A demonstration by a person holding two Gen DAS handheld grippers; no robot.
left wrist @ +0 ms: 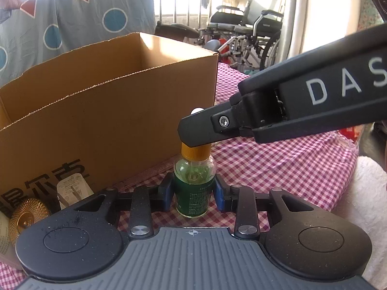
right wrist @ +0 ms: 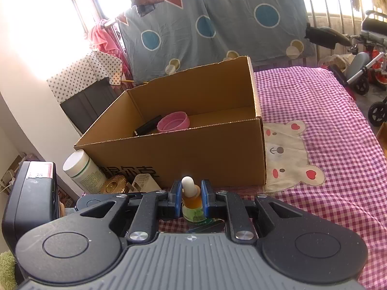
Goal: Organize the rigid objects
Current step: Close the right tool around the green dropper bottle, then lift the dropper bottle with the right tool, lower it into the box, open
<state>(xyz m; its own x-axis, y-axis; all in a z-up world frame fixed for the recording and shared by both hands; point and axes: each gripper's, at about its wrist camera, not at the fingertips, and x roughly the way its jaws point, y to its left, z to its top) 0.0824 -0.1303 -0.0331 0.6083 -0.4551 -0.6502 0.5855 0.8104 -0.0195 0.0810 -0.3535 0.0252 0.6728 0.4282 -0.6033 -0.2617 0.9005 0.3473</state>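
My left gripper (left wrist: 193, 192) is clamped on the body of the green bottle (left wrist: 194, 188), upright on the checked cloth (left wrist: 278, 166) before the box (right wrist: 193, 154). My right gripper (right wrist: 191, 197) pinches its orange cap (right wrist: 192, 199). Pink lid (right wrist: 173, 121) lies in the box.

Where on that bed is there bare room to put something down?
The checked bedspread right of the cardboard box lies bare around the bear patch. Inside the box, the floor right of the pink lid looks free. Left of the box it is crowded: white bottle, gold disc, plug.
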